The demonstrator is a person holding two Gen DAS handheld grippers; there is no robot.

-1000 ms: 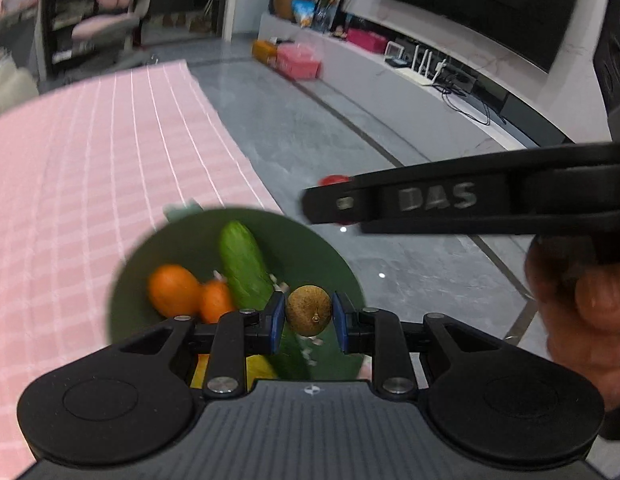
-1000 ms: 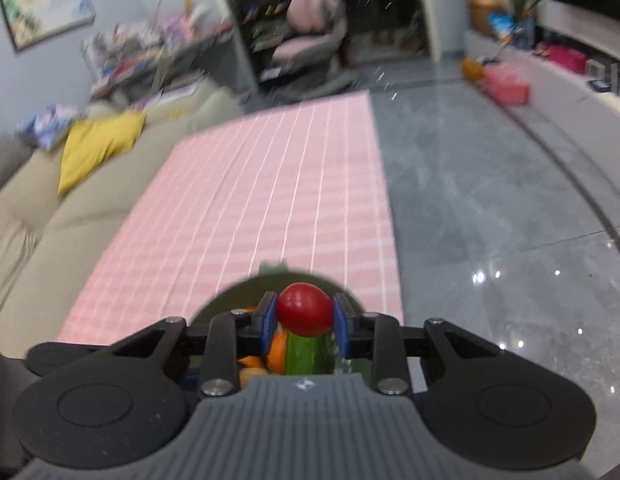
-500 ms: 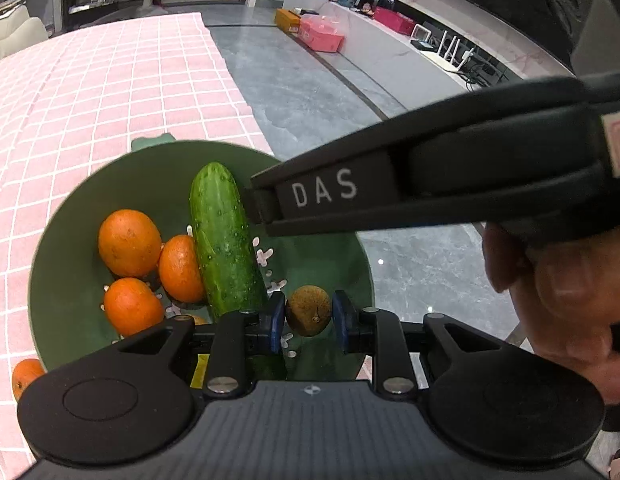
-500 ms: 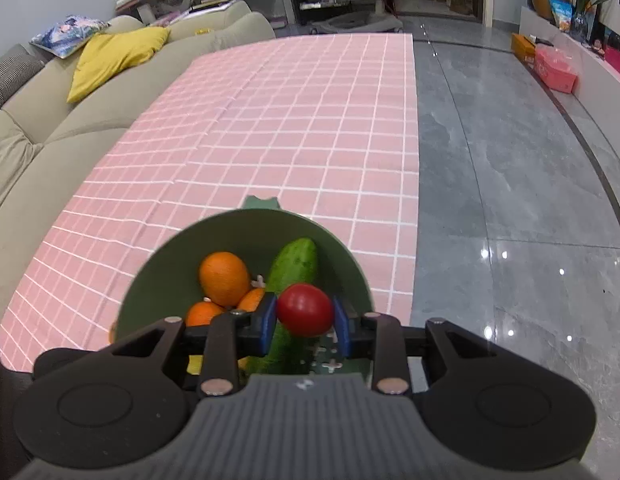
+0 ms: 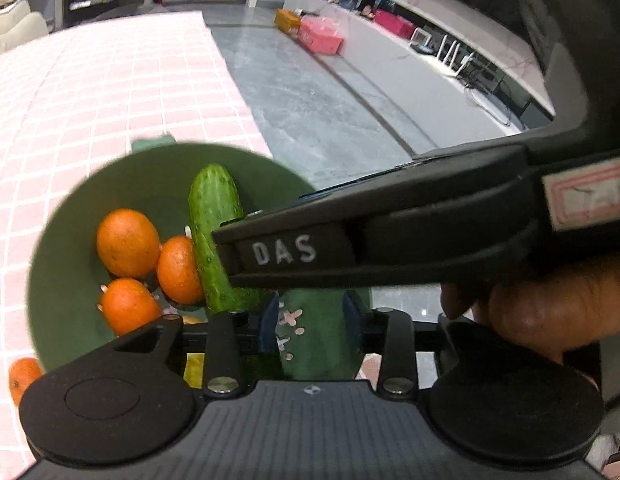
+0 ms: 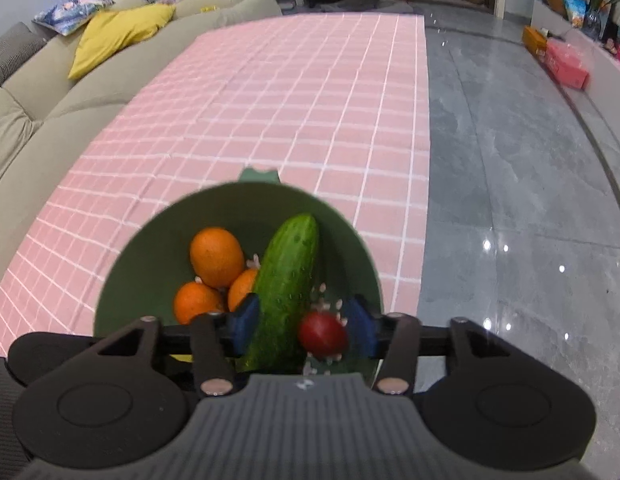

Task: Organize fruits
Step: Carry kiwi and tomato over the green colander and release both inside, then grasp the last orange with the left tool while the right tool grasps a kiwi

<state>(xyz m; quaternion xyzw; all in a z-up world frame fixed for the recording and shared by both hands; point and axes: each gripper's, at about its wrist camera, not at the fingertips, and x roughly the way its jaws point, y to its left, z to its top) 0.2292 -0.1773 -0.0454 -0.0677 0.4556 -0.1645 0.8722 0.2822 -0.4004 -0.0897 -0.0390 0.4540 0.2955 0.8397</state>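
Over the green bowl [image 6: 158, 240] at the pink cloth's [image 6: 310, 100] floor-side edge, both grippers point steeply down. Right gripper [image 6: 300, 326]: jaws have just been opening, now spread w/ red tomato [image 6: 322, 334] loose btwn them, blurred, touching neither pad, prob. dropping into bowl beside cucumber [image 6: 288, 276]. Cucumber's long axis runs away from the gripper. Left gripper [image 5: 310, 322]: jaws also just opened, nothing btwn them, only bowl floor visible. Three oranges [image 5: 128, 242] sit left of cucumber; one more orange [image 5: 22, 376] lies outside, nearer left hand. Right gripper's body crosses left view, hand [image 5: 542, 308] under it.
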